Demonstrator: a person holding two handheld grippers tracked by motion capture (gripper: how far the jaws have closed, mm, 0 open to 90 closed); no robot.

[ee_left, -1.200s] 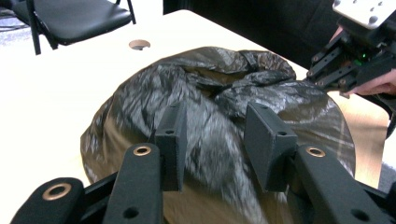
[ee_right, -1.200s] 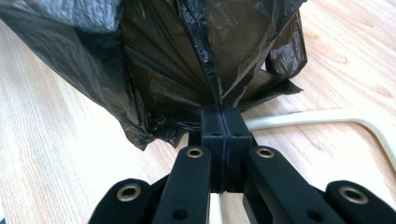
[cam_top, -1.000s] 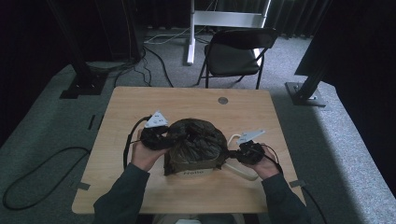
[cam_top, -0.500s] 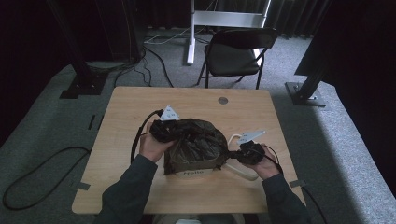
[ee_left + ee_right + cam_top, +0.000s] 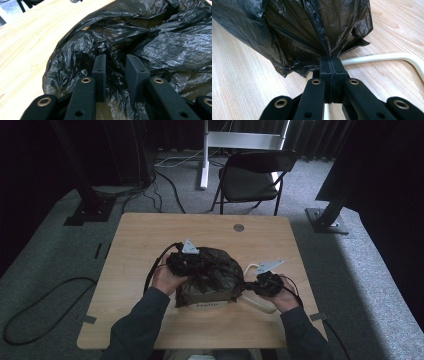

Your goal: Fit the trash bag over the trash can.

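Right gripper [image 5: 329,65] is clamped on the black plastic bag's [image 5: 212,275] right edge. Left gripper [image 5: 115,65], jaws just reopening and parted, rests against its upper-left folds, gripping nothing.

Black bag [image 5: 150,42], jaws apart, perhaps touching

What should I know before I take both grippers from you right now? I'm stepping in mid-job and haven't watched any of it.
Right gripper: shut on a gathered edge of the black plastic bag, pulling it taut at the bag's right side.
Left gripper: open, fingers set on the crumpled plastic on top of the bag, on its left; its jaws have just been opening, nothing pinched.
The bag lies bulging on the wooden table, over a white-based thing with a printed label. A white hanger lies beside the right gripper.
Done: one edge gripped. Left: probably take a second hold with the left gripper and work the bag on from there.
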